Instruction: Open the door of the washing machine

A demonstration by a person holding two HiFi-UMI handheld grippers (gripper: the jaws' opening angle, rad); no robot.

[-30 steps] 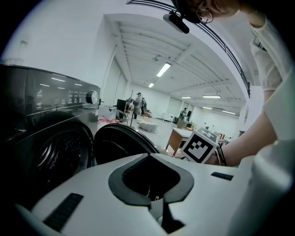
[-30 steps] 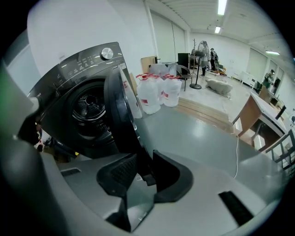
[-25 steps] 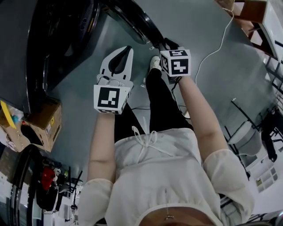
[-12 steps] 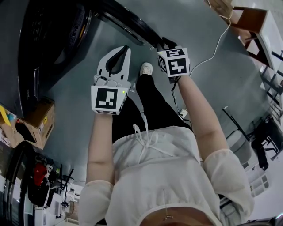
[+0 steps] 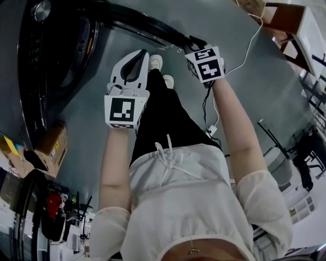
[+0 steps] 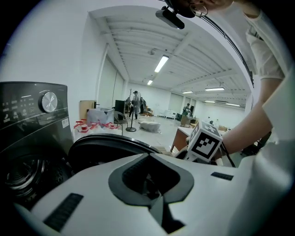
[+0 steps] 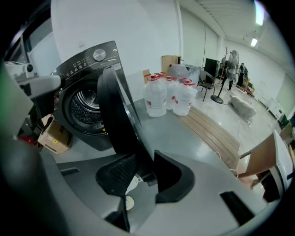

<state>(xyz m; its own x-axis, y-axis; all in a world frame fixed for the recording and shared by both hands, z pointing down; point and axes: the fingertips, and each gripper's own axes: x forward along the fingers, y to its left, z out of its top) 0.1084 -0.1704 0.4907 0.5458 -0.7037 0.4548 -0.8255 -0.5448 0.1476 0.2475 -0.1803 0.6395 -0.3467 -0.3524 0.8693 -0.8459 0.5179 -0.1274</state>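
Note:
The dark washing machine (image 5: 56,46) stands at the upper left, its round door (image 5: 142,28) swung out from the front. My right gripper (image 5: 191,43) has the door's edge (image 7: 117,115) between its pads, and its jaws are opening slightly. Behind the door, the right gripper view shows the open drum (image 7: 85,106). My left gripper (image 5: 142,52) hangs beside the door over the floor, shut and holding nothing. The left gripper view shows its closed tips (image 6: 148,155) in front of the door (image 6: 110,143).
An open cardboard box (image 5: 51,142) sits on the floor left of the machine. Several water bottles (image 7: 168,94) and wooden boards (image 7: 216,131) lie beyond the door. A white cable (image 5: 249,48) runs to a wooden table (image 5: 285,15). The person's shoes (image 5: 155,63) stand beneath the grippers.
The door has swung wider from the machine with the right gripper on its edge. Both grippers moved along with it, and the person's feet stepped closer together.

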